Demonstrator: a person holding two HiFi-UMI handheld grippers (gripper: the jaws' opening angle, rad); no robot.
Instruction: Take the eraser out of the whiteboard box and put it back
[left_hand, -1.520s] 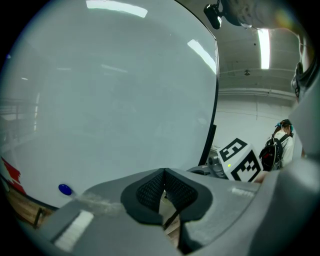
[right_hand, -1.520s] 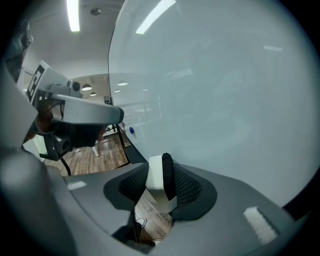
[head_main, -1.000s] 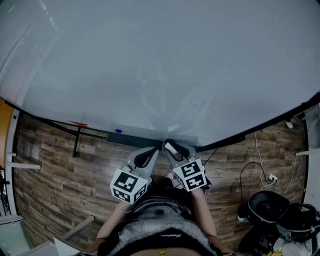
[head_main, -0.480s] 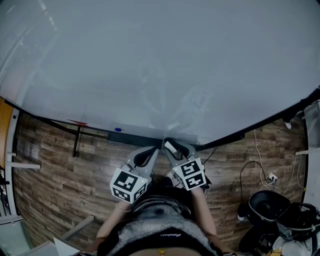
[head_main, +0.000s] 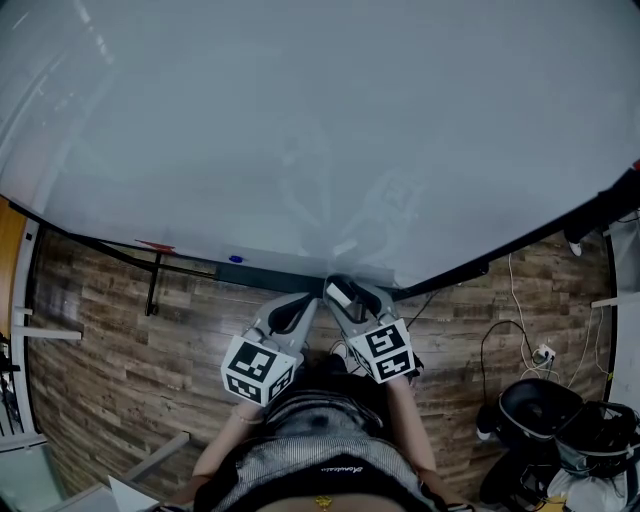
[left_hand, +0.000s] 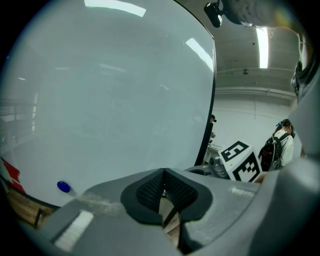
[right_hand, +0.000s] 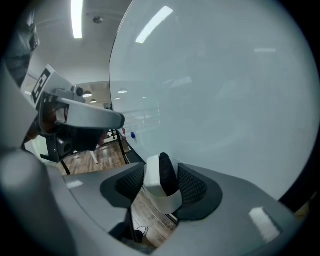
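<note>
our right gripper (right_hand: 162, 176) has the eraser (right_hand: 152, 181) standing between its jaws. those jaws have just been opening, and the pads now seem to sit just beside the eraser's two broad faces rather than squeezing them, though no view shows a clean gap. our left gripper (left_hand: 164, 181) has its jaws together on nothing and hangs just beside the right one. in the head view the eraser is at the foot of the whiteboard (head_main: 320, 130), over the right end of the dark box (head_main: 270, 280) that runs along the board's lower edge. we cannot tell whether it is resting in the box or only held above it.

we judge the eraser to be light, so weight is not the worry. it has a hard white plastic back, smooth and likely slippery, and a black felt face that will give a little under a pad. a pad on each broad face, plastic one side and felt the other, looks the sensible hold, taken near the middle of its length so it does not swing. it looks sturdy enough for a firm squeeze. the risk we see is that it tips or slides off the smooth side as the jaws part.
</note>
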